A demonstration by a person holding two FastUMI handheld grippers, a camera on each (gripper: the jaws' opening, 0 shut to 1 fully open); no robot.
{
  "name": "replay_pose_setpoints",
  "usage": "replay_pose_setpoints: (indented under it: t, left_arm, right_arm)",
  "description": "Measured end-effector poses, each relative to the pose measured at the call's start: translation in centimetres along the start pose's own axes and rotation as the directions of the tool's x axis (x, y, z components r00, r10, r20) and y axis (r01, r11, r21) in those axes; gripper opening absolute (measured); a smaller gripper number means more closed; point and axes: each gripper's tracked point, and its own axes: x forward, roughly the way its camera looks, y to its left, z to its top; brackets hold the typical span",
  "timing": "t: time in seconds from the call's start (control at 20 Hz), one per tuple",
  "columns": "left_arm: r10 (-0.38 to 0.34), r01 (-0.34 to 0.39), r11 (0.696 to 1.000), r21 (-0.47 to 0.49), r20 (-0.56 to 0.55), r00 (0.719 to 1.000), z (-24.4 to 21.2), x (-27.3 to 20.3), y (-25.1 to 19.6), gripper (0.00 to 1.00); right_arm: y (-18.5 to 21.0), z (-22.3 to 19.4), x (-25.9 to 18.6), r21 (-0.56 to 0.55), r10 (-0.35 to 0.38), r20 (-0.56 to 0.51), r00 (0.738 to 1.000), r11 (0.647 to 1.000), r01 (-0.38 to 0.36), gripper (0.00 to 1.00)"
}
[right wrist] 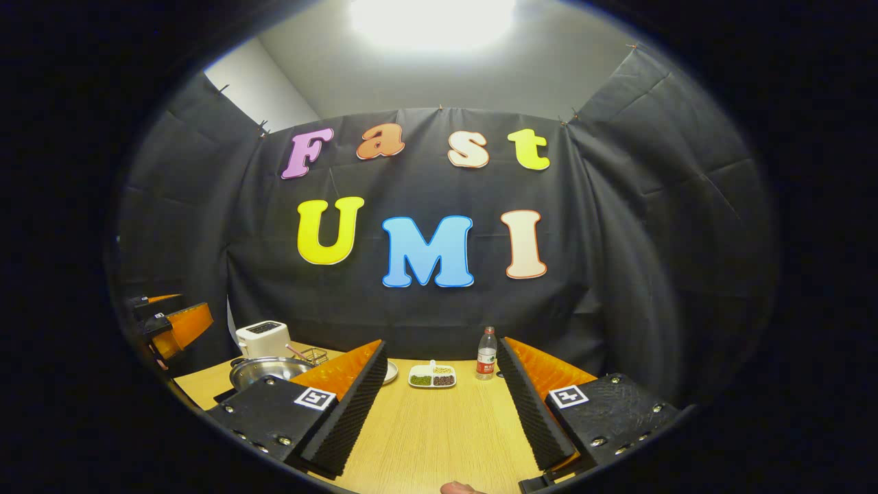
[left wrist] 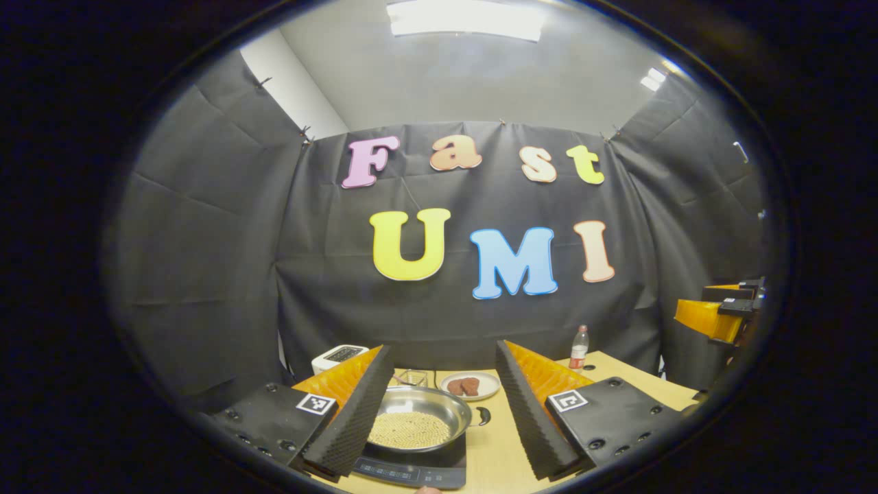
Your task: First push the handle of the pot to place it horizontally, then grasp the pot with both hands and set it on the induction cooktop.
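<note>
While the pot (left wrist: 420, 415) (filled with beans) sits on the induction cooktop (left wrist: 411, 468), the left gripper (left wrist: 439, 412) and right gripper (right wrist: 442, 405) hover above the table (right wrist: 432, 432), jaws spread, holding nothing.

Location: a staged recording booth arranged as a kitchen. Black cloth (right wrist: 617, 226) clipped at its top edge forms the walls across the frame's middle; grey ceiling and a light panel (left wrist: 466, 19) occupy the top. Along the bottom, a wooden worktop (right wrist: 439, 425) carries an induction cooktop (left wrist: 411, 470), toaster (right wrist: 262, 339), water bottle (right wrist: 486, 354) and food dishes (right wrist: 432, 377).
</note>
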Motion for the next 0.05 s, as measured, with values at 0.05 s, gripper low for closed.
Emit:
replay_pose_setpoints:
  t: [0.05]
  left_arm:
    - [0.011, -0.011, 1.000, -0.010, -0.003, 1.000, -0.11, -0.07, 0.31, 0.99]
  right_arm:
    - [-0.30, 0.39, 0.09, -0.006, -0.005, 0.014, 1.000, 1.000, 0.006, 0.97]
